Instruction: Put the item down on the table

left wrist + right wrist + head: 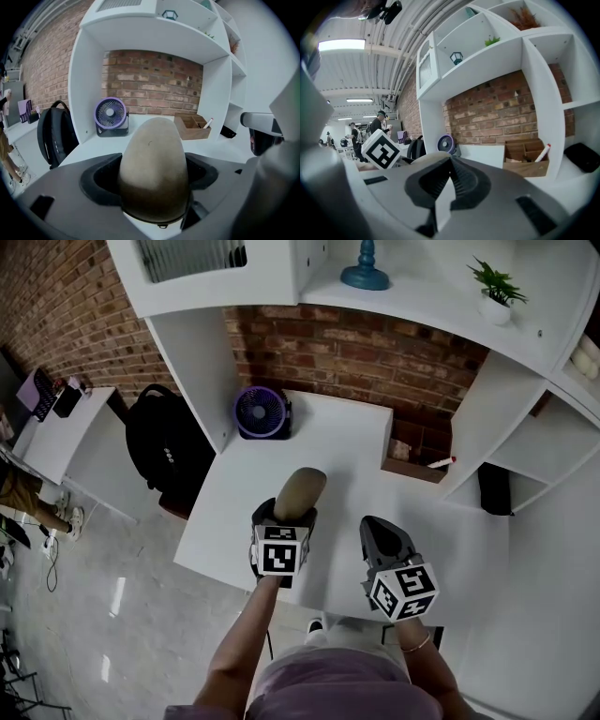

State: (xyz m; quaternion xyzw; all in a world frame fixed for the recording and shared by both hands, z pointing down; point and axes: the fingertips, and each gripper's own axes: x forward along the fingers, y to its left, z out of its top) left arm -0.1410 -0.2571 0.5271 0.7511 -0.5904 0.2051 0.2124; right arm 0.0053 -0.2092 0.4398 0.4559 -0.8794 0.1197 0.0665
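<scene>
White table (328,451), with two grippers held over its near edge.
Left gripper (285,519) had its jaws clamped on either side of a tan egg-shaped item (152,171), which seemed to sit just clear of the tabletop. Right gripper (380,532) beside it had its jaws closed tip to tip with nothing between them. Farther back, a purple fan (261,412) and a wooden box (192,126) stood against the brick wall (375,357), and a black backpack (164,448) sat left of the table.

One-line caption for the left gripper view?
Left gripper grips a tan egg-shaped item over the white table, purple fan behind.
</scene>
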